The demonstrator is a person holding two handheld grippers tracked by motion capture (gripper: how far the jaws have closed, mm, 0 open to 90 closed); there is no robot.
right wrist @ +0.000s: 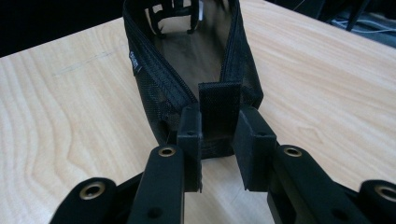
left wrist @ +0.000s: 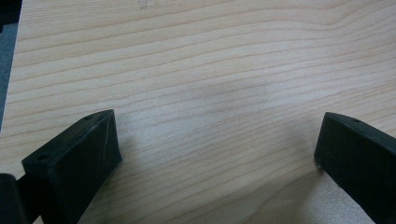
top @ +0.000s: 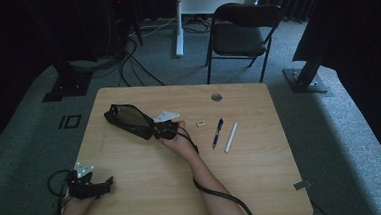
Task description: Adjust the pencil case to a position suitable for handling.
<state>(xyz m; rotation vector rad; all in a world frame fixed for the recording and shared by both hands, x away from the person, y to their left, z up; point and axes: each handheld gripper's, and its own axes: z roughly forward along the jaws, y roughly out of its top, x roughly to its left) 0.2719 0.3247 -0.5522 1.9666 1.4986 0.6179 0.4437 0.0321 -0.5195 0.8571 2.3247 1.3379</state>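
Right gripper (right wrist: 218, 140) clenched on the black mesh pouch's (top: 128, 120) end tab.
The pouch's long axis runs diagonally toward the table's (top: 253, 184) far-left corner; left gripper (top: 105, 185) released near the front-left corner.

Right gripper (top: 159, 131) points toward 10 o'clock, fingers (right wrist: 191, 135) clamped on a tab; left gripper (top: 103, 185) points toward 3 o'clock, fingers (left wrist: 74, 158) spread wide.
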